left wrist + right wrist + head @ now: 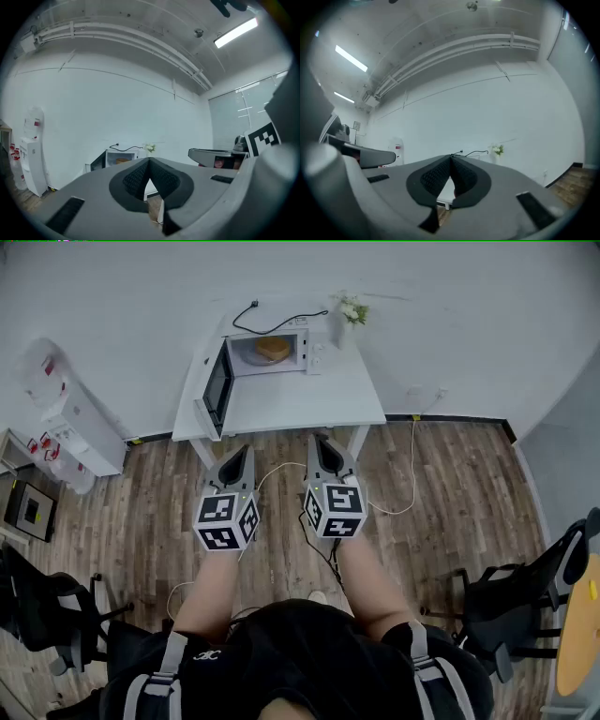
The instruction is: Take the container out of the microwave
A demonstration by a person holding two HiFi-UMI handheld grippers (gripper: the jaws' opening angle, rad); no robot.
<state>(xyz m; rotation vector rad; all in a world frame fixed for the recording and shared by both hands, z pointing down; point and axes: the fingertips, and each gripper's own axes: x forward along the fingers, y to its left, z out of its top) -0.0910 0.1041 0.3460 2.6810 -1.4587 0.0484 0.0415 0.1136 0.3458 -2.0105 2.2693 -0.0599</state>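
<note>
A white microwave (267, 351) stands on a white table (300, 404) against the far wall, its door (217, 387) swung open to the left. Inside sits a round orange-brown container (273, 349). The left gripper view shows the same microwave (117, 158) small and far off, with the container (123, 161) in it. My left gripper (246, 452) and right gripper (319, 441) are held side by side over the wooden floor, short of the table's front edge and pointing level at it. Both are shut with nothing between the tips, which meet in the left gripper (149, 160) view and in the right gripper (451, 157) view.
A small vase of white flowers (352, 313) stands right of the microwave, whose black cord (277, 322) runs along the back. A water dispenser (80, 427) stands at left by the wall. Office chairs (37, 606) sit at both lower corners, and a white cable (410, 474) trails on the floor.
</note>
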